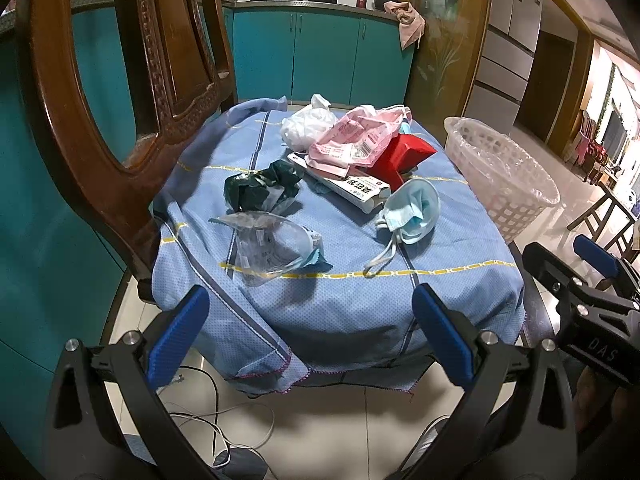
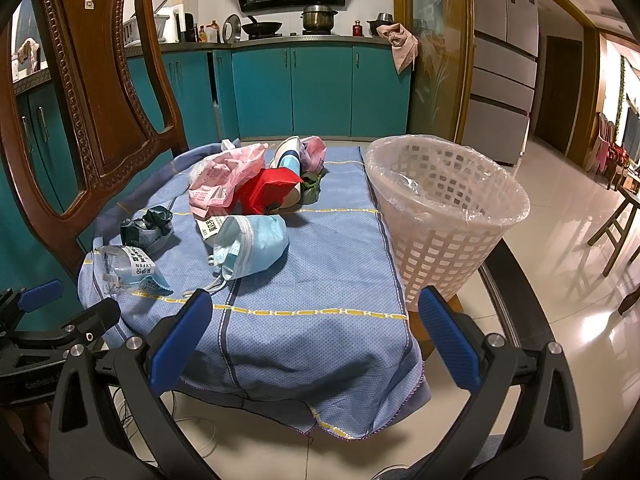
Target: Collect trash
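Trash lies on a blue cloth [image 1: 340, 300] over a chair seat: a clear plastic wrapper [image 1: 268, 246], a dark green crumpled wrapper [image 1: 260, 192], a blue face mask [image 1: 412, 210], a white carton [image 1: 356, 188], a red box [image 1: 400, 158], a pink bag [image 1: 352, 138] and a white bag [image 1: 306, 124]. A white lattice bin [image 2: 444, 208] with a clear liner stands at the cloth's right. My left gripper [image 1: 310, 334] is open and empty before the seat's front edge. My right gripper [image 2: 314, 338] is open and empty, also short of the front edge.
The carved wooden chair back [image 1: 120, 92] rises at the left. Teal kitchen cabinets [image 2: 320, 88] stand behind. White cables [image 1: 216, 424] lie on the tiled floor below. A wooden stool [image 2: 616, 224] is at the far right.
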### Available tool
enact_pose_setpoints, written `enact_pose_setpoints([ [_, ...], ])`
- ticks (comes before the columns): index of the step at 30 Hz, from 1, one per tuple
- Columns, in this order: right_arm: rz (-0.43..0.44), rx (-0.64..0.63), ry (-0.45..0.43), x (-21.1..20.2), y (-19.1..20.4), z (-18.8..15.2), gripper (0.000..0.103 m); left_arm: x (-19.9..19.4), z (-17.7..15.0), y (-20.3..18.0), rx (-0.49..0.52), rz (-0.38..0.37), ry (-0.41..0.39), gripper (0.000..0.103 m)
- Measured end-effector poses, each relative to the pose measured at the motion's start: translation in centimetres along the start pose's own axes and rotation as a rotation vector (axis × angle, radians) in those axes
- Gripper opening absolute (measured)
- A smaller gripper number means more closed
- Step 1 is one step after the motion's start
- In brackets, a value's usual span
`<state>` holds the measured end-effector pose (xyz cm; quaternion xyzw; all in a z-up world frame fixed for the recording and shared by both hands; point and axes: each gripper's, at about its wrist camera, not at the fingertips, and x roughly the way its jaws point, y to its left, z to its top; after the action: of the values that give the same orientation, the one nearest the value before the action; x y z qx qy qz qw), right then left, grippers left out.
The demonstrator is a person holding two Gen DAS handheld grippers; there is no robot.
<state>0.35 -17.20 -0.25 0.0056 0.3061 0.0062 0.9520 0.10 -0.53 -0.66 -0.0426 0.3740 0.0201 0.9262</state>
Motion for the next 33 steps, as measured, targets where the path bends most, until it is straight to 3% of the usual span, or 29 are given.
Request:
enact_pose_setpoints([
  [33,0.002,-0.001,0.001,0.03,-0.05,-0.02,0.100,0.18,-0.38,-0.15,0.003,0.001,0.008,0.100],
])
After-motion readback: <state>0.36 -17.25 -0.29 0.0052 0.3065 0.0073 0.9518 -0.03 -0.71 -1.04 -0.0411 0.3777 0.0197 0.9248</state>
